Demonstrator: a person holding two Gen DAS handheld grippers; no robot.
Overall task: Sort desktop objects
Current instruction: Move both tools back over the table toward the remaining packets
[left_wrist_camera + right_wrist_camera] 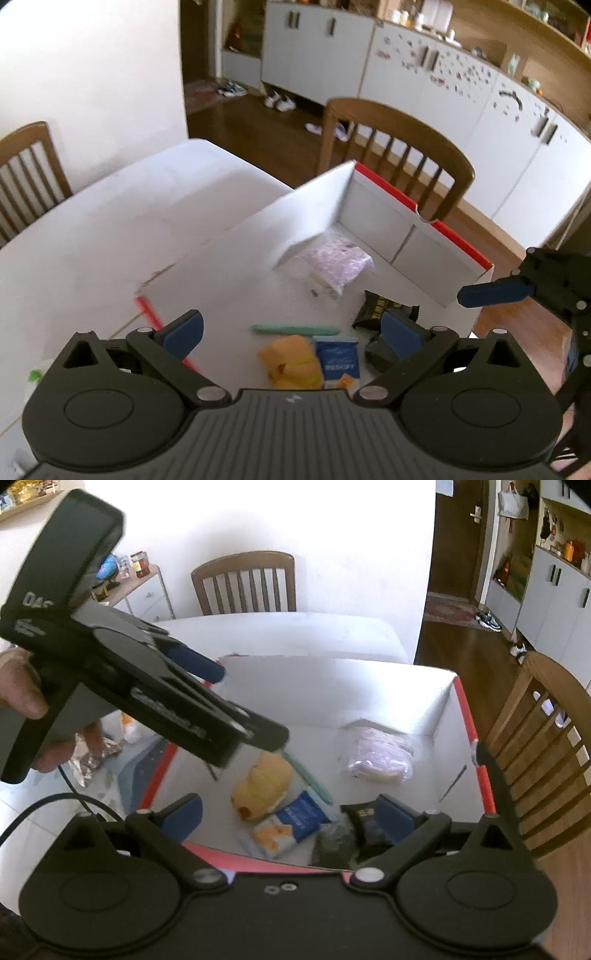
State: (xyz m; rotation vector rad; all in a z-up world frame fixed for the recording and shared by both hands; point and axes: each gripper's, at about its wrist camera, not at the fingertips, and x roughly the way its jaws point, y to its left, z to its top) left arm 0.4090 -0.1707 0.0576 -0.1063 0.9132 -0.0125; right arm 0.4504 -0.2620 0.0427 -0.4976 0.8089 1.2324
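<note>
Left wrist view — both grippers' fingers (pixel 184 328) wide apart, empty — snack packets (pixel 338 356) btwn them.

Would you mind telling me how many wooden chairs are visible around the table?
2. In the right wrist view, one chair stands at the table's far end by the white wall; another stands at the right side, beside the box. Others may be hidden out of frame.
</note>
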